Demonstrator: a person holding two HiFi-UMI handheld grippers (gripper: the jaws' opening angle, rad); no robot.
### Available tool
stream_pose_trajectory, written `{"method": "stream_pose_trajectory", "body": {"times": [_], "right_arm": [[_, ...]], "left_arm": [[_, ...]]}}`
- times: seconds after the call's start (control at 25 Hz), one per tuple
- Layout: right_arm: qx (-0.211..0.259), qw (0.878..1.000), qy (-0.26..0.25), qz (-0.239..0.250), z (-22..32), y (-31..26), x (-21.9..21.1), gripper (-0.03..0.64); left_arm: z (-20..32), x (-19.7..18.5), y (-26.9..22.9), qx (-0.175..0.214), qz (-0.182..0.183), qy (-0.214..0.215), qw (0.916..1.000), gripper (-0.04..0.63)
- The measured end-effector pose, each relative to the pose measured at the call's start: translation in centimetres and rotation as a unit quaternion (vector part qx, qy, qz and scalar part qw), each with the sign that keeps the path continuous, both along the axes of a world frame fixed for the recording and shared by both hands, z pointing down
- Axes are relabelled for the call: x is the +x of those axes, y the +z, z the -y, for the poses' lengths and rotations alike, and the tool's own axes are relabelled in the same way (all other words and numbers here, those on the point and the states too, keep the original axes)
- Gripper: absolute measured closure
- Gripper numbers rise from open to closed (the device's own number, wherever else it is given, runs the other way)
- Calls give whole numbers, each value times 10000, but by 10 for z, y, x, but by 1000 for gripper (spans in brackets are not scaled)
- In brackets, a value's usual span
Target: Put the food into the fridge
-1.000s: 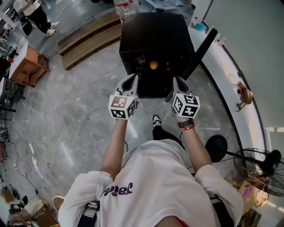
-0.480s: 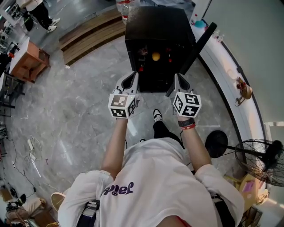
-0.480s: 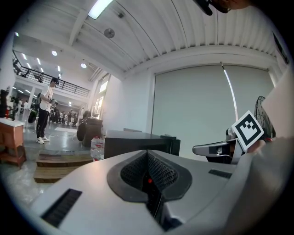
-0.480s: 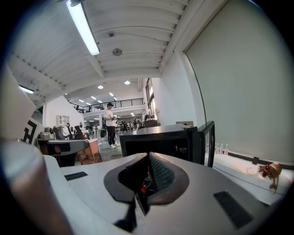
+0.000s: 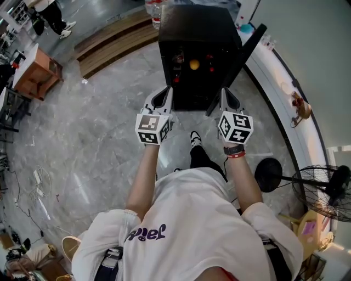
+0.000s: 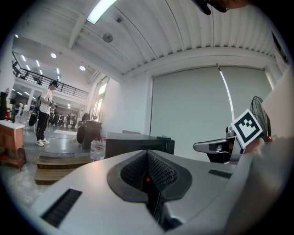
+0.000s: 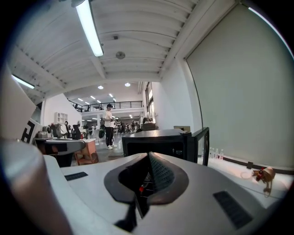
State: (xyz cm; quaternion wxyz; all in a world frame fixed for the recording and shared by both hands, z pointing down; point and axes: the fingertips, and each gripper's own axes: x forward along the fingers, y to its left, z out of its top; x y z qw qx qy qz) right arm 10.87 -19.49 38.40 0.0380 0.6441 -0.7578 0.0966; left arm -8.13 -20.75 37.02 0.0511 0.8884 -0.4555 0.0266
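A black mini fridge point(image 5: 197, 33) stands on the floor with its door point(image 5: 241, 60) swung open to the right. Inside I see an orange fruit point(image 5: 194, 64) and small red items point(image 5: 210, 68). My left gripper point(image 5: 163, 97) and right gripper point(image 5: 227, 99) hover side by side just before the open front, both pointing at it. The left gripper point(image 6: 148, 156) is shut and empty. The right gripper point(image 7: 148, 158) has just been closing and is shut, nothing between its jaws. The fridge point(image 7: 156, 140) lies straight ahead in the right gripper view.
Wooden steps point(image 5: 109, 44) and a wooden cabinet point(image 5: 33, 77) lie to the left. A white curved ledge point(image 5: 285, 93) with a small toy point(image 5: 299, 107) runs along the right. A standing fan point(image 5: 323, 192) is at the right, a water bottle point(image 5: 155, 8) beside the fridge.
Both grippers have drawn back a little from the fridge's open front, which now sits higher and smaller in the head view. The food inside has not moved.
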Motion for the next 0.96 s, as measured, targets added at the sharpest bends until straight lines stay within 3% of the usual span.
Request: {"method": "stream_pose_trajectory", "body": {"times": [0.4,0.6,0.96], "right_arm": [[53,9998,-75,192,-36,-4,-11,603],[0,9978,-334,574,-49,1,-21,603],[-261,9966,-674,394,-62,12,-29,603]], "left_arm": [[-30,-12,-2,56,-4,-81,10000,577],[-40,-13,2,1,-81,-105,9999,577],[-48,-10,16,-192,-150,3,9997,577]]}}
